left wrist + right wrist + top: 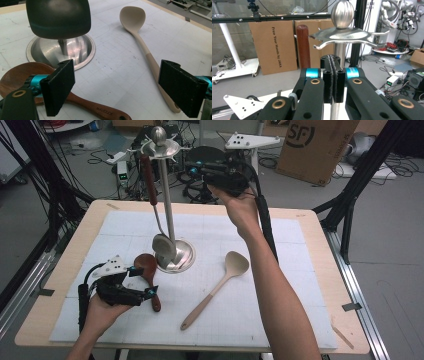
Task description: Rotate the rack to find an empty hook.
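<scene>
Down at the lower left of the high view, the left gripper [142, 282] rests on the mat with its jaws spread wide and nothing pinched between them. The wooden spoon [148, 276] lies right at it: in the left gripper view its brown handle [100, 110] runs along the bottom of the frame from the left pad toward the lower middle, bowl at the far left, so the long axis lies crosswise to the jaws. That hand is much the nearer one. The beige spoon [215, 289] sits further right, handle slanting to the lower centre. Behind, the steel stand [170, 251] carries a hanging ladle [159, 237] (metal bowl low, dark handle hooked up top). Farthest, upper centre, the right gripper [333, 75] is clenched on nothing beside the stand's top.
</scene>
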